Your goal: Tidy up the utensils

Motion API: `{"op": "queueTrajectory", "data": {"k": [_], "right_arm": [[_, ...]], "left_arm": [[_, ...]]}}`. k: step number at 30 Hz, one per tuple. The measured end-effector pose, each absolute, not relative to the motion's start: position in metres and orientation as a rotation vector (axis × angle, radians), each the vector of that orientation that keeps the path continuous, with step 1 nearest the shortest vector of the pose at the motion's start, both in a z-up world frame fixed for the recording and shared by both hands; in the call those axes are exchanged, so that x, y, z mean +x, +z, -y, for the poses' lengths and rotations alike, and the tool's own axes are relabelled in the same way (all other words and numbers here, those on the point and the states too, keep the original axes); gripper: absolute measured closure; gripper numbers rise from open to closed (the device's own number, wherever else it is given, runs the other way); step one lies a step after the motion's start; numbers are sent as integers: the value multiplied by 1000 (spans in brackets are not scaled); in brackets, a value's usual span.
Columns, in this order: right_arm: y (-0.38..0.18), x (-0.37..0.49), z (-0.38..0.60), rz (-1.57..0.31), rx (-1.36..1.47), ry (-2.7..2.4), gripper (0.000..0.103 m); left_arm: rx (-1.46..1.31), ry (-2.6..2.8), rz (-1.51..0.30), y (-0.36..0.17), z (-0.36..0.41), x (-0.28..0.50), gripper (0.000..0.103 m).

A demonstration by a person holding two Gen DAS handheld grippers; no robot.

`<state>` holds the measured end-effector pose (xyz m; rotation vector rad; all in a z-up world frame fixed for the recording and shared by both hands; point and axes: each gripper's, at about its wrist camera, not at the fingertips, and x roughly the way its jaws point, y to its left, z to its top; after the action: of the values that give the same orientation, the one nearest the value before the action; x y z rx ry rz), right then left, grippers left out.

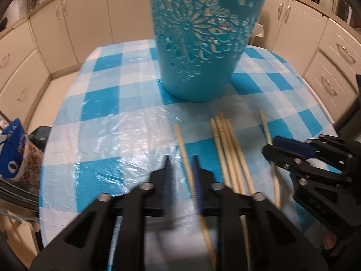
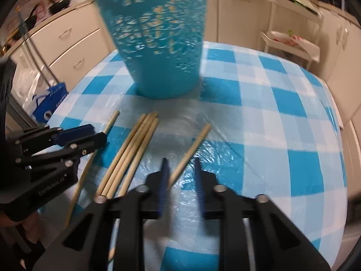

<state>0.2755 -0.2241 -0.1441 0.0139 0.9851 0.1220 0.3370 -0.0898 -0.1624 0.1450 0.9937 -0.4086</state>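
A turquoise cut-out utensil holder [image 1: 198,56] [image 2: 162,56] stands upright at the far middle of the checked table. In front of it lie several wooden chopsticks in a bundle [image 1: 225,140] [image 2: 140,140]. My left gripper [image 1: 181,159] [image 2: 100,134] is shut on a single chopstick [image 1: 180,140] left of the bundle; the stick runs between its blue pads. On the bundle's other side, my right gripper [image 2: 180,160] [image 1: 270,145] is shut on another single chopstick [image 2: 198,137] [image 1: 265,126]. Both sticks lie low over the cloth, their tips pointing toward the holder.
A blue-and-white checked cloth under clear plastic [image 1: 108,103] [image 2: 270,103] covers the round table. A blue printed bag [image 1: 11,146] [image 2: 49,99] hangs off the left edge. Cream kitchen cabinets [image 1: 56,33] ring the table, and a white shelf cart [image 2: 291,43] stands at the back right.
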Motion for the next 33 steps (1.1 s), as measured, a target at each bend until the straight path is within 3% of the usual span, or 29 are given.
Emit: {"op": "queueTrajectory", "data": {"k": [3, 12, 18, 24, 33], "right_arm": [[-142, 275, 225, -998, -14, 165, 96], [-143, 277, 215, -1024, -128, 168, 97], [-140, 271, 243, -997, 119, 169, 97], [-148, 264, 288, -913, 428, 89, 97], [-157, 262, 303, -891, 524, 68, 97]], "left_arm": [[116, -436, -1011, -162, 89, 336, 93], [210, -396, -1005, -163, 101, 334, 94], [108, -427, -998, -153, 86, 333, 99], [-17, -474, -812, -100, 59, 306, 99], [-156, -542, -450, 6, 47, 311, 99]]}}
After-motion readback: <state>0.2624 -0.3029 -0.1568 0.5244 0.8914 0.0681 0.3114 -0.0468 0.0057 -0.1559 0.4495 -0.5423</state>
